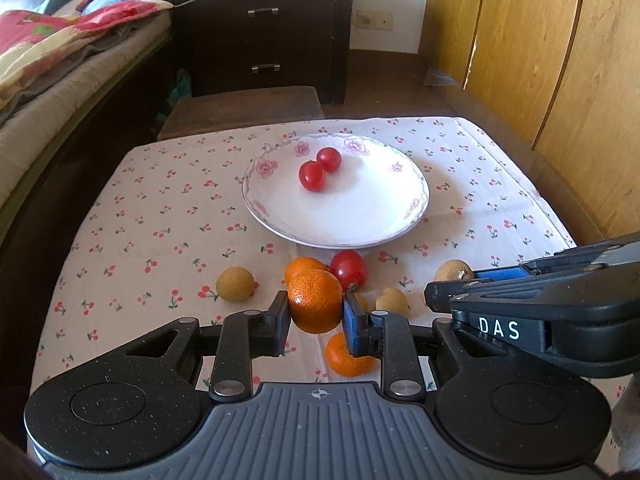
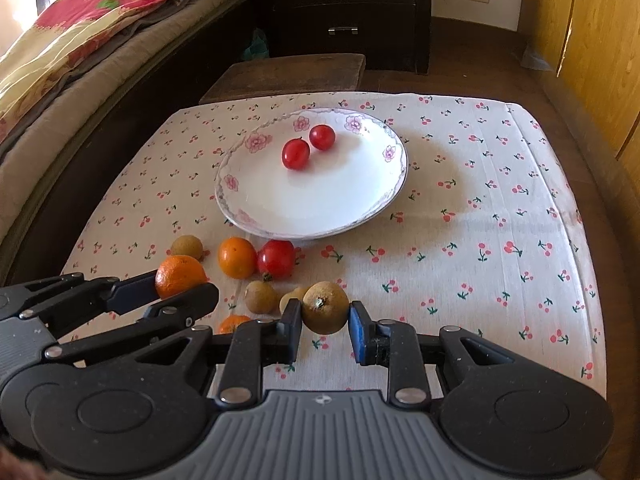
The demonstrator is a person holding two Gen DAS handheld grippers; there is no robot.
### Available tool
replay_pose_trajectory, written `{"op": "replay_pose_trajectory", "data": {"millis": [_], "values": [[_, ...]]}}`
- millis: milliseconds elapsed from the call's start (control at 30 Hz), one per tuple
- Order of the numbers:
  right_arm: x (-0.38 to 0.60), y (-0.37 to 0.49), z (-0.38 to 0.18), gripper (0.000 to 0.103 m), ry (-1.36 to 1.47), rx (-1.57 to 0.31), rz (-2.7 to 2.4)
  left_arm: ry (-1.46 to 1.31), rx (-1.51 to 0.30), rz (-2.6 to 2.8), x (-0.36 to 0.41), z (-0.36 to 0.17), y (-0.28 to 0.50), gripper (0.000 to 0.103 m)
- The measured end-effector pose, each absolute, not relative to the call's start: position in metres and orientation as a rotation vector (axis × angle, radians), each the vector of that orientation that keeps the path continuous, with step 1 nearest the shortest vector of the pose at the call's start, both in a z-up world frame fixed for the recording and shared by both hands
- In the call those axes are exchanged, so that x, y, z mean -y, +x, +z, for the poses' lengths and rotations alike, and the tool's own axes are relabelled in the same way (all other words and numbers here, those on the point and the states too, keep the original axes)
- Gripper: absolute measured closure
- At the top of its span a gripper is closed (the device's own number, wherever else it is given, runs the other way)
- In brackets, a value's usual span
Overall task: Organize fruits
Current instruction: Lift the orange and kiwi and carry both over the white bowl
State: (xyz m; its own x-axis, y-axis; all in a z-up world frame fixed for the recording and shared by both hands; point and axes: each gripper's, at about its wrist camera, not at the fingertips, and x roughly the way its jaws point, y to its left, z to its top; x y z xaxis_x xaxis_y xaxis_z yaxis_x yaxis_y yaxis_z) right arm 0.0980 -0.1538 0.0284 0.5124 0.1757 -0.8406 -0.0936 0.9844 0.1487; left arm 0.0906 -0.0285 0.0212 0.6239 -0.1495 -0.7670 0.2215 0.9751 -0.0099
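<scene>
While clamped: tangerine [image 1: 315, 301] (left tongs [image 1: 316, 322]), longan [image 2: 325, 307].

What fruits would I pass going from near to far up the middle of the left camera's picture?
Orange on the cloth → orange in the left gripper → big tomato → two small tomatoes on the plate.

2 hand-held grippers, both angled down and clamped.

The left gripper [image 1: 316, 312] points steeply downward, its 2 black fingers [image 1: 280, 320] drawn in against a mandarin [image 1: 315, 300] pinched between the pads and held clear of the surface. The right gripper [image 2: 325, 316] sits just beside it at a similar downward tilt, its blue-padded fingers [image 2: 360, 334] pressed on a brown longan [image 2: 325, 307]. In the left wrist view the right gripper enters from the right edge; in the right wrist view the left gripper enters from the left edge.
</scene>
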Motion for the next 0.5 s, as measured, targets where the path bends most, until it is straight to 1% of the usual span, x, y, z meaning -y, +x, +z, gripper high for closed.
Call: {"op": "replay_pose_trajectory", "data": {"millis": [500], "values": [[0.159,0.127,0.029,0.075,0.110,-1.016,0.149,0.074,-0.866,-0.211,0.032,0.022,0.122,0.069]]}}
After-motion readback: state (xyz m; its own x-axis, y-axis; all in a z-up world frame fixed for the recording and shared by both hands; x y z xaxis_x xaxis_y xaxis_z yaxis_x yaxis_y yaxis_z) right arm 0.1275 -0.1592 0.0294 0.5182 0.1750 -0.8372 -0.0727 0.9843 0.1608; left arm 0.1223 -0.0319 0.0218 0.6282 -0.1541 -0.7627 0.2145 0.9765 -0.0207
